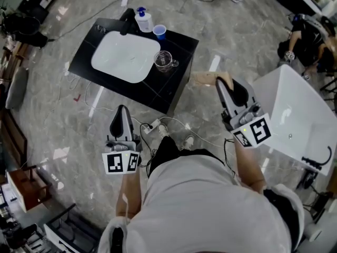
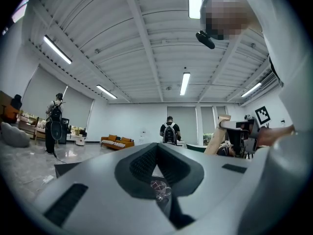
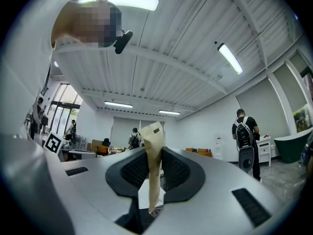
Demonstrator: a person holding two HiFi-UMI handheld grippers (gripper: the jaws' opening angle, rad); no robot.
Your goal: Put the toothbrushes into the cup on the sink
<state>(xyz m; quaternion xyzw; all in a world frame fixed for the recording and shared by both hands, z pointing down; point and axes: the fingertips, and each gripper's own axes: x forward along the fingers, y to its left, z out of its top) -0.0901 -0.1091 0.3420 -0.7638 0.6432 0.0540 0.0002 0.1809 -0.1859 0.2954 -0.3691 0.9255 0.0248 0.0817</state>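
Note:
A clear glass cup [image 1: 164, 60] stands on the black counter [image 1: 174, 91], to the right of the white sink basin [image 1: 125, 56]. My right gripper [image 1: 223, 83] is shut on a tan paper packet [image 1: 204, 78], held in the air just right of the counter's near corner. In the right gripper view the packet [image 3: 154, 151] stands upright, pinched between the pads of the right gripper [image 3: 154, 170]. My left gripper [image 1: 121, 114] hovers over the floor in front of the counter, shut and empty. Below the closed jaws of the left gripper [image 2: 156, 153] the glass cup [image 2: 159, 189] shows small.
A blue cup [image 1: 159, 31] and a soap bottle [image 1: 143, 20] stand at the counter's back, by the black tap [image 1: 126, 21]. A white bathtub [image 1: 295, 115] is at the right. Cables and a power strip [image 1: 155, 125] lie on the floor. People stand further off.

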